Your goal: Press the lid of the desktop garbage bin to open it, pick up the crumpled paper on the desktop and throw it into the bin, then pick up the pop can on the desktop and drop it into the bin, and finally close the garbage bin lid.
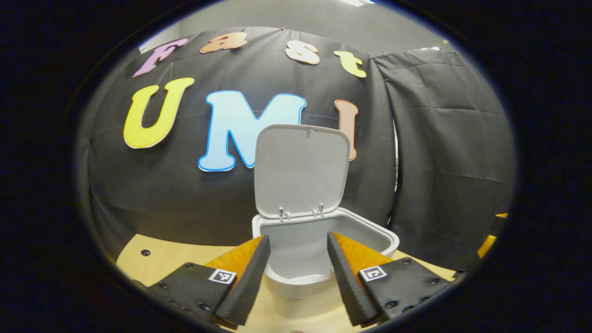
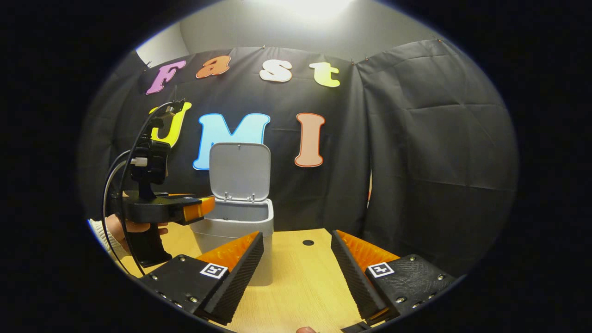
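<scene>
Both claws released and empty, left gripper (image 1: 296, 273) near the bin (image 1: 323, 259), right gripper (image 2: 296, 273) back; upright lid (image 1: 300, 171) could get knocked shut.

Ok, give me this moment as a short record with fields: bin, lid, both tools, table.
bin: grey bin stands on the table, at the booth's wall
lid: lid raised upright on its rear hinges; bin open
bin inside: the part that shows looks bare; bottom hidden
left tool: left tool open, holds nothing, above the bin's front rim; in the right gripper view it is level with the bin's rim, held by a hand
right tool: right tool open, holds nothing, over the table to the bin's right
table: wood table
</scene>
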Action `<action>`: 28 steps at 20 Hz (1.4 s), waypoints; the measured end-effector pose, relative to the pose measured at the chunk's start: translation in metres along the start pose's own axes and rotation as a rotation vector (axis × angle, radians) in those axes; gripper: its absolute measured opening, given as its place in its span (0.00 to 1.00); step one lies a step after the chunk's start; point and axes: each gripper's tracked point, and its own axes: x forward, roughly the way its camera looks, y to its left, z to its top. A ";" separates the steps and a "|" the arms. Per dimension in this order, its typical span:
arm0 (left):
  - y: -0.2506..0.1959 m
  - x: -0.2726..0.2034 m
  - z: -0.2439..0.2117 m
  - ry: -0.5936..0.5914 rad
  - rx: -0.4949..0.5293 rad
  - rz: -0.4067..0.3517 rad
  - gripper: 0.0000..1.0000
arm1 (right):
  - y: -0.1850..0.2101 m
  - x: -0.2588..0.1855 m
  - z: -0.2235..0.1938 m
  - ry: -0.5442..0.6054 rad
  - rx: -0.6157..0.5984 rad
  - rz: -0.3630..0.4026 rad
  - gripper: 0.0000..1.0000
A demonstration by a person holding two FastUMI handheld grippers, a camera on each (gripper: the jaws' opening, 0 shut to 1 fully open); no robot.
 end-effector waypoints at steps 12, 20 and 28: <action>0.041 -0.080 0.011 -0.068 -0.015 0.124 0.96 | 0.061 -0.010 -0.008 0.008 -0.002 0.205 0.94; 0.078 -0.145 0.011 -0.084 -0.030 0.223 0.96 | 0.113 -0.021 -0.023 0.036 -0.020 0.362 0.94; 0.102 -0.195 0.002 -0.068 -0.038 0.298 0.96 | 0.155 -0.032 -0.038 0.070 -0.016 0.488 0.94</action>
